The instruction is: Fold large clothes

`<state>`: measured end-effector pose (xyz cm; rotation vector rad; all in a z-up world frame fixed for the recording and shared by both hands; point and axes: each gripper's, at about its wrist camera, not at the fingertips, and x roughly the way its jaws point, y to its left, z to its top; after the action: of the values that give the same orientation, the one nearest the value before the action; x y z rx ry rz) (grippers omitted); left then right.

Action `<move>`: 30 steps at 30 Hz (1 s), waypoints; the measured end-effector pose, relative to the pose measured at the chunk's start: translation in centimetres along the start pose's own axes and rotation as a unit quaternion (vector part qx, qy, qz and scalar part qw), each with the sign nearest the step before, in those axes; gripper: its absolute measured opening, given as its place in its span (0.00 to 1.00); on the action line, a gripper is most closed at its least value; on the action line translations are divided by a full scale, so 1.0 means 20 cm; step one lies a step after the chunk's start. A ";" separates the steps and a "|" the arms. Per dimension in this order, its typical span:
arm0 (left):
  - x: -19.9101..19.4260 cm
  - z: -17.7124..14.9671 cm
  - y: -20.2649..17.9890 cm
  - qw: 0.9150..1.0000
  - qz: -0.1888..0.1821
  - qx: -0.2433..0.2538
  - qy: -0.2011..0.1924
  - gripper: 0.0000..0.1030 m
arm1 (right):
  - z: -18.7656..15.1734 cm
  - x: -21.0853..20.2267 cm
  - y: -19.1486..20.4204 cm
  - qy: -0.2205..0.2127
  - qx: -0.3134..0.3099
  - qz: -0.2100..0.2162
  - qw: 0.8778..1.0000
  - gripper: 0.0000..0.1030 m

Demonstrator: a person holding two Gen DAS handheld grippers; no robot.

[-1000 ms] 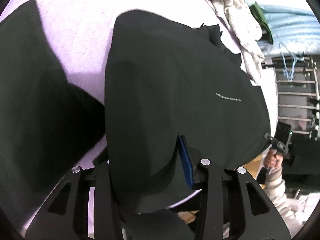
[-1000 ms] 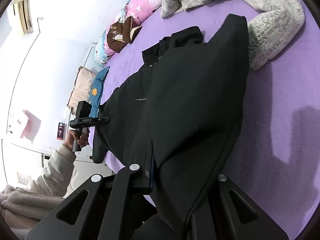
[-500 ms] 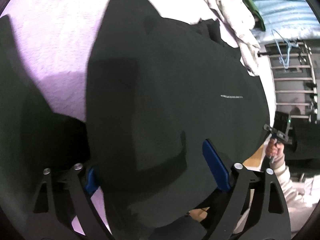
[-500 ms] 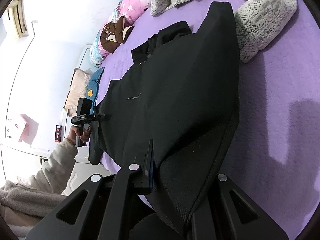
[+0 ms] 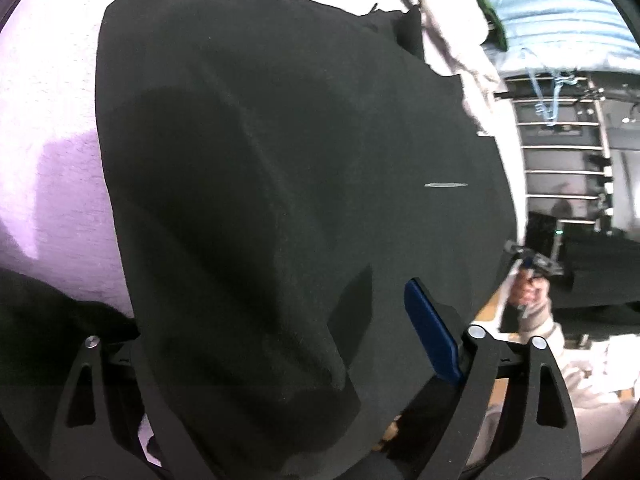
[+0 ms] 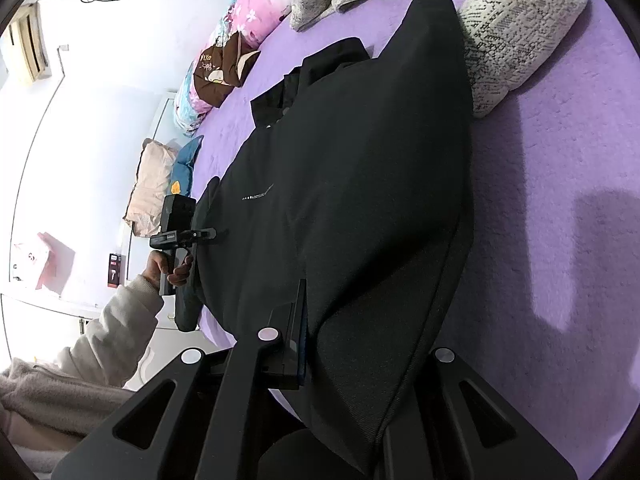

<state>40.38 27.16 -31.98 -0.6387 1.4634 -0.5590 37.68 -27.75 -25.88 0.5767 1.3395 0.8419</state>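
Left gripper (image 5: 276,364) now spread wide, having let go of the large black fabric garment (image 5: 288,184) lying on the purple bed (image 6: 560,208); right gripper (image 6: 360,344) still clamped on its hem, fold laid.

Purple bed sheet (image 6: 552,208) fills the room view; floral pillow (image 6: 244,36) and grey knit blanket (image 6: 516,20) lie at the bed's far end. White wall (image 6: 100,92) left of the bed. Metal rack (image 5: 560,160) stands beyond the bed's right edge.

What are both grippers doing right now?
Left gripper: open, black garment draped between its fingers.
Right gripper: shut on the black garment's edge.
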 end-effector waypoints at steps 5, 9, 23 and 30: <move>-0.01 -0.01 0.08 0.998 -0.047 -0.042 -0.002 0.48 | 0.00 0.01 -0.02 -0.002 0.006 0.004 1.000 0.08; 0.05 -0.01 0.07 0.997 -0.068 -0.046 0.008 0.45 | 0.00 0.02 -0.02 -0.002 0.008 0.004 1.000 0.08; 0.04 0.00 0.05 0.996 -0.058 -0.064 0.018 0.29 | 0.00 0.02 -0.02 -0.007 0.006 0.005 1.000 0.08; -0.03 0.01 0.03 0.996 -0.044 -0.072 0.028 0.20 | 0.00 0.02 -0.02 -0.011 0.008 0.009 1.000 0.08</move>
<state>40.44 27.88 -31.96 -0.8092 1.5444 -0.5468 37.70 -27.76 -26.49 0.6092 1.3228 0.8379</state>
